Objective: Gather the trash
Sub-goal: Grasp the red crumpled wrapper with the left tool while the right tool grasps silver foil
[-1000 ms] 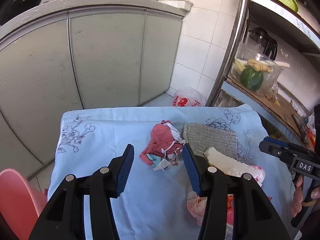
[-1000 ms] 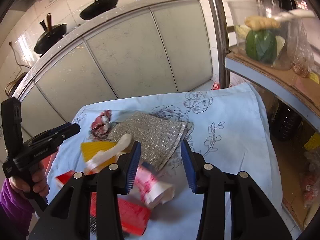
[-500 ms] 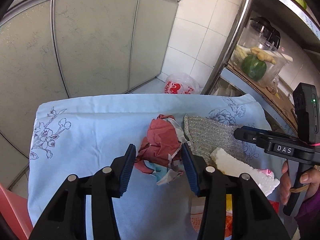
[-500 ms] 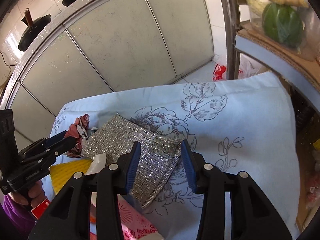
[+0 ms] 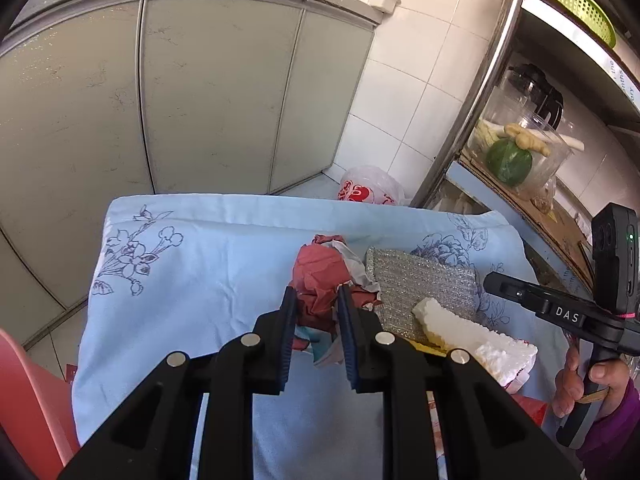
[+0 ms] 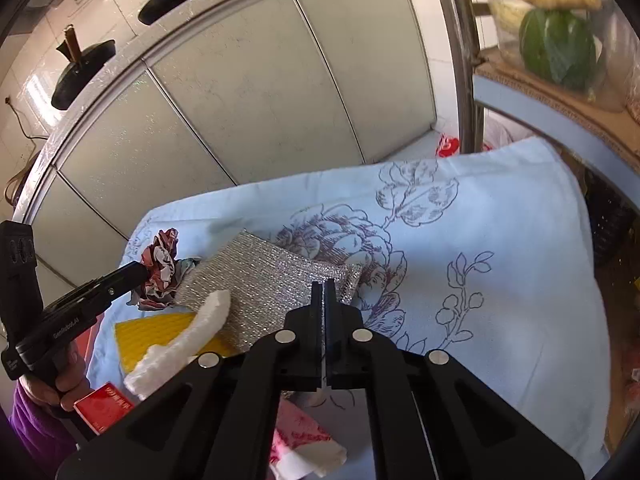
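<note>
A crumpled red paper wad (image 5: 320, 280) lies on the light blue flowered cloth (image 5: 192, 264). My left gripper (image 5: 317, 300) is shut on the wad, its blue pads pressing both sides; the wad also shows in the right wrist view (image 6: 160, 264). A silver glittery pad (image 6: 268, 280) lies beside it, also in the left wrist view (image 5: 424, 284). My right gripper (image 6: 324, 286) is shut on the pad's near edge. A white foam strip (image 6: 188, 340) lies across the pad and a yellow sheet (image 6: 160, 336).
A red packet (image 6: 104, 404) and a pink-white wrapper (image 6: 304, 440) lie at the cloth's near edge. A pink bin (image 5: 28, 408) stands at the left. Grey cabinet doors (image 5: 200, 92) are behind. A shelf with a jar of vegetables (image 5: 516, 148) stands at the right.
My left gripper moved forward and closed on the red paper wad. My right gripper moved forward and closed on the edge of the silver pad.
</note>
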Available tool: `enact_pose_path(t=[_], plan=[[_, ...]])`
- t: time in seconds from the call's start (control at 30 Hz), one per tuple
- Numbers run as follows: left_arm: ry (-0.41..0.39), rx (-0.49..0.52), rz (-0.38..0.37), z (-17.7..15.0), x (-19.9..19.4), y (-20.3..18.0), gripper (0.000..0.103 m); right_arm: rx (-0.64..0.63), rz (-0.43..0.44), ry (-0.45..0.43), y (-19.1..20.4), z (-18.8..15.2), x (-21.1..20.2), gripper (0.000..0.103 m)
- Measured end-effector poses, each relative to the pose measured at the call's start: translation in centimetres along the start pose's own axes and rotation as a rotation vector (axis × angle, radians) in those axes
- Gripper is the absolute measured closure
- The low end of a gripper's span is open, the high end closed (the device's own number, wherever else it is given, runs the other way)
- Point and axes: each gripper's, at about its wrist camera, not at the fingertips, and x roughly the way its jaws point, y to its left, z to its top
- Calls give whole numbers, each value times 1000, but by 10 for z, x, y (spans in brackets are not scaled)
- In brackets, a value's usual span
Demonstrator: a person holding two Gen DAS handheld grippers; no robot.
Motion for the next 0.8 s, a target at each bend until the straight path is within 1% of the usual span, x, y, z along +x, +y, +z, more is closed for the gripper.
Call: enact_pose_path(t=[0.13,0.2,0.27,0.33,0.4,0.43,0.57,0.63,0.7,0.8], plan=[[-41,-27,-1,0,-23,8,83,-16,17,-54,7,3,-21,102],[-54,-40,-4,-2,-35,10,83,-15,15,-51,8,6,-22,102],[-63,-45,-11,-6,-46,11,83,15,13,-20,4,8,-15,102],[-69,-43,-14,-11,-54,10,83,20,7,17,0,12,-3,94],[-73,-40,-10,-18,-62,10,83,9,6,42,-3,12,10,66],[-74,-40,-7,-21,-65,11,83,4,1,48,-4,13,15,62],[-68,-59,-4,-30,-70,14,83,-19,-8,92,-4,15,32,61],[-61,-68,-4,-33,-70,16,83,-44,-31,104,-2,15,39,61],[-55,-74,-8,-35,-69,16,83,-76,-57,86,0,15,41,60],[-54,-73,-11,-37,-70,15,83,-96,-65,85,1,16,41,60]])
